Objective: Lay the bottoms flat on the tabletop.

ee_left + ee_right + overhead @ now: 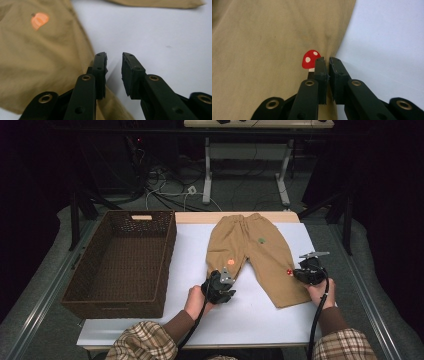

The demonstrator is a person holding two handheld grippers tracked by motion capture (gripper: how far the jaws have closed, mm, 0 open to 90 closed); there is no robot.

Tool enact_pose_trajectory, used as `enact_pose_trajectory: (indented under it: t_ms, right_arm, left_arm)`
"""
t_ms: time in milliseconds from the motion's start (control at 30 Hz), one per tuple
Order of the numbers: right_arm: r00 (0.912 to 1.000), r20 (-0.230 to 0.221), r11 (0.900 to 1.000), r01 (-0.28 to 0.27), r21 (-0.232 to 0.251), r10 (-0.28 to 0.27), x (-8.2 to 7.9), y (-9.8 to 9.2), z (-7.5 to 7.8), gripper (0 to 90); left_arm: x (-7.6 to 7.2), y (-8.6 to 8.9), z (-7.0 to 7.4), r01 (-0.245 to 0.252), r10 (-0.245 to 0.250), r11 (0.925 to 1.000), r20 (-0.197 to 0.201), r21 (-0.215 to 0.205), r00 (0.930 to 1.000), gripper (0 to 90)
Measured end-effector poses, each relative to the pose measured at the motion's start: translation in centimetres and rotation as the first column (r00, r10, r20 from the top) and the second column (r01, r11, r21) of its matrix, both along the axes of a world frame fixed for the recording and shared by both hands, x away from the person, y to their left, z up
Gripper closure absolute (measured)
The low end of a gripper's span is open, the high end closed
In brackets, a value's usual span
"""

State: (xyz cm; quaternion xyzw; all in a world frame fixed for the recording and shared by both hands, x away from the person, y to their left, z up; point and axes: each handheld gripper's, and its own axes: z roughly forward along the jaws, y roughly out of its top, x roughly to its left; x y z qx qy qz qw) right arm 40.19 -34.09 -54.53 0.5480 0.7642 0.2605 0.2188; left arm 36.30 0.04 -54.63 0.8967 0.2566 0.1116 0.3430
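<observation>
Trousers (252, 251): one tan pair, laid flat on the white table (195, 250), waistband toward twelve o'clock, both legs pointing toward six
Patches: three on the cloth, a green one (261, 240) near the waist, an orange one (230, 262) on the leg at the left, a red spotted mushroom (289, 272) on the leg at the right
Basket (122, 262): one, dark woven wicker with a handle slot, at nine o'clock from the trousers, just beside them
Grippers: two, one in each hand
Left gripper (224, 281): at the hem of the left-hand leg, at about seven o'clock from the orange patch; jaws parted a little, one over the cloth edge, the other over bare table, nothing pinched between them
Right gripper (306, 272): at the outer edge of the right-hand leg, at three o'clock from the mushroom; jaws nearly together, nipping a small fold of the tan cloth
Sleeves: two, plaid with brown cuffs, entering from six o'clock
</observation>
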Motion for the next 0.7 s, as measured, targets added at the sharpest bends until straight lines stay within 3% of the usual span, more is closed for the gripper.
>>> enact_pose_trajectory:
  t_ms: [200,367,600,700]
  right_arm:
    - [1.0000,-0.003,1.000,0.000,0.000,0.000,0.08,-0.04,-0.12,84.4]
    - [1.0000,-0.004,1.000,0.004,0.006,-0.004,0.10,-0.06,-0.14,82.7]
    - [1.0000,-0.004,1.000,0.005,0.004,-0.005,0.11,-0.10,-0.16,82.3]
    - [1.0000,-0.004,1.000,0.004,0.006,-0.004,0.12,-0.07,-0.16,82.7]
  left_arm:
    - [0.89,0.66,-0.55,-0.024,0.024,0.9996,-0.016,0.017,0.9996,74.3]
    - [1.02,0.72,-0.67,-0.023,0.023,0.9995,0.001,0.024,0.9997,75.8]
    - [0.89,0.59,-0.80,-0.020,0.019,0.9994,0.034,0.027,0.9992,87.0]
    - [0.70,0.53,-0.71,-0.020,0.019,0.9996,0.029,0.021,0.9994,88.3]
